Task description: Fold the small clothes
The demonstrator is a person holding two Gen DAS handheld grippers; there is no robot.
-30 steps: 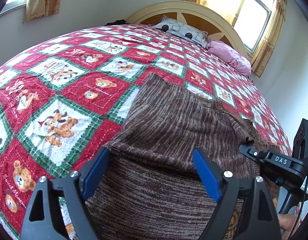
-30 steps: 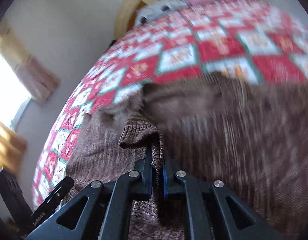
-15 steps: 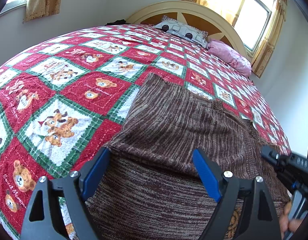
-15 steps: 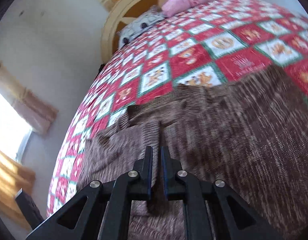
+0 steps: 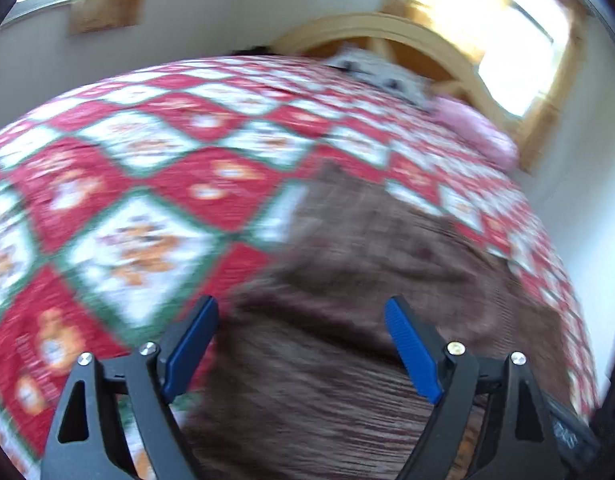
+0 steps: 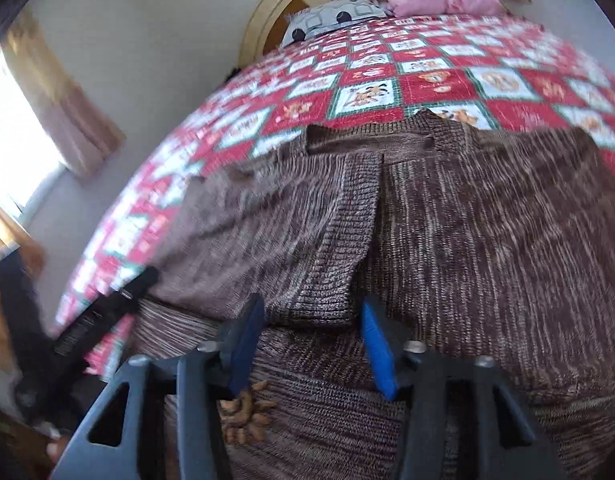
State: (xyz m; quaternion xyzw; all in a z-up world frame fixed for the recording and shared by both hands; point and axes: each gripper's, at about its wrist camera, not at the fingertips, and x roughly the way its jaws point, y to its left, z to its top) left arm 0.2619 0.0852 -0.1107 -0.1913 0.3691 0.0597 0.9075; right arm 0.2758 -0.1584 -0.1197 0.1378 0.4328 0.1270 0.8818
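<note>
The right gripper (image 6: 309,312) has just been opening its jaws, and nothing sits between its blue pads; the folded sleeve end of the brown marled knit sweater (image 6: 447,240) lies just ahead of them. The left gripper (image 5: 299,320) hangs spread wide and empty over the sweater's edge, on the red-and-white teddy-bear patchwork quilt (image 5: 127,208).
</note>
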